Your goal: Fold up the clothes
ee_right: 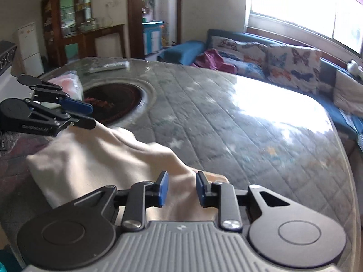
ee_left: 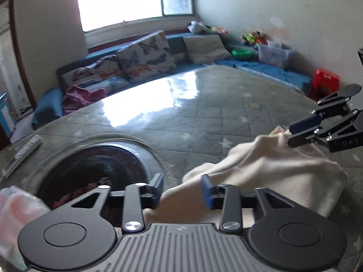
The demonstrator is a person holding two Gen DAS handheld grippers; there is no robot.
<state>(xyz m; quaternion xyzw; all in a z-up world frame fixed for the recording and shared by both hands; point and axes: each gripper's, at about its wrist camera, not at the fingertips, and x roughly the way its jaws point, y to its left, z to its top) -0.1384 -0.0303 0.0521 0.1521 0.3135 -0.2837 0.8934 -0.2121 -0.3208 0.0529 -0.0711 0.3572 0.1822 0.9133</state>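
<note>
A cream cloth garment (ee_left: 272, 170) hangs stretched between my two grippers above the near edge of a glass-topped table (ee_left: 181, 117). My left gripper (ee_left: 182, 189) has its blue pads on either side of one end of the cloth, with a visible gap between them. In the right wrist view the left gripper (ee_right: 90, 115) pinches the cloth's far corner. My right gripper (ee_right: 181, 188) holds the other end of the cream garment (ee_right: 109, 158) between its blue pads, also with a gap. It shows from the side in the left wrist view (ee_left: 295, 133), closed on the cloth.
A round dark burner recess (ee_left: 95, 170) is set in the table at the left. A remote (ee_left: 22, 156) and a pink-white bag (ee_left: 13, 213) lie beside it. A blue sofa (ee_left: 158, 52) with butterfly cushions, a purple cloth, toys and a red stool (ee_left: 324, 83) ring the table.
</note>
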